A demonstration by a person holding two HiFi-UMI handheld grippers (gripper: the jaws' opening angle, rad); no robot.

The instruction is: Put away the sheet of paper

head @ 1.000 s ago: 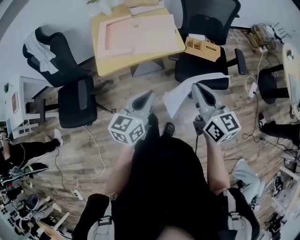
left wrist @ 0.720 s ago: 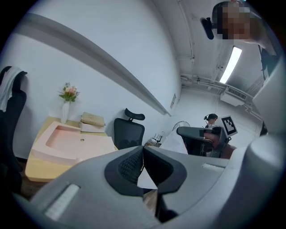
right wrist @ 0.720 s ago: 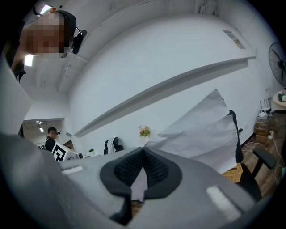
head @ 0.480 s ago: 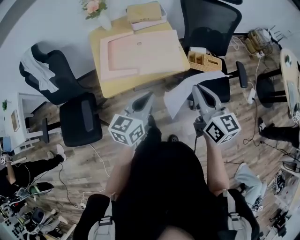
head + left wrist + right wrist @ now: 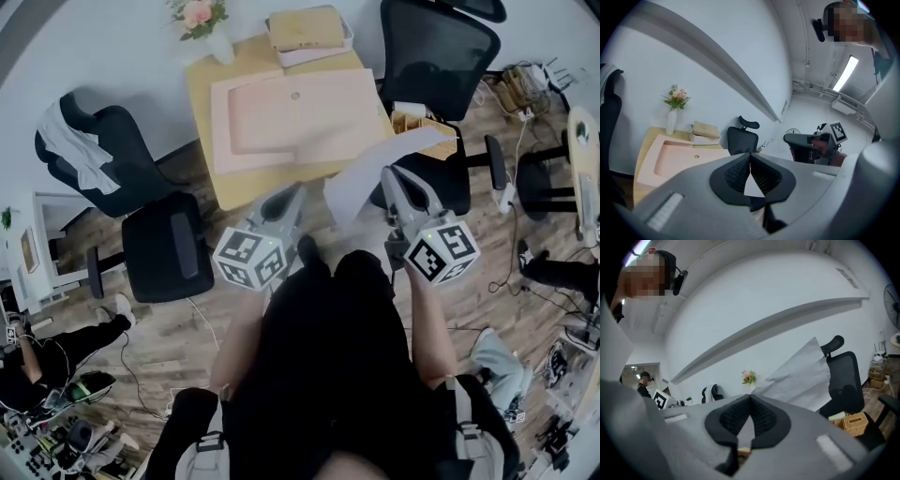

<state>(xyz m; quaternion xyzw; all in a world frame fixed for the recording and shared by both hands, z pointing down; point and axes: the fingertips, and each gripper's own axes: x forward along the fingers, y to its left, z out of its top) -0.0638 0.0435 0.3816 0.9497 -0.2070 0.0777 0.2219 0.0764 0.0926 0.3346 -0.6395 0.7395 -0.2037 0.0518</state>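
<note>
- The right gripper (image 5: 750, 397) was seen with its jaws pressed together on the lower edge of the sheet of paper (image 5: 801, 373), which was pinched at the very tips.
- From that grip the sheet of paper (image 5: 361, 183) was held in the air, fanned up and away to the right, creased and slightly curled, in front of the person.
- The left gripper (image 5: 750, 153) was held beside it. Its jaws were closed tip to tip and nothing was gripped between them.
- In the head view the left gripper (image 5: 295, 192) and the right gripper (image 5: 387, 173) were carried side by side, apart, both pointed forward.
- Just beyond the paper, a black office chair (image 5: 436, 56) was seen, with a wooden organiser (image 5: 422, 122) on its seat.
- To the left of that chair a yellow table (image 5: 208, 103) was seen, on which a pink tray (image 5: 291, 117) was laid.
- At the table's far edge a vase of flowers (image 5: 199, 14) and a flat stack (image 5: 305, 28) were set.
- Farther left, a second black chair (image 5: 122, 159) was draped with a white cloth (image 5: 70, 141).
</note>
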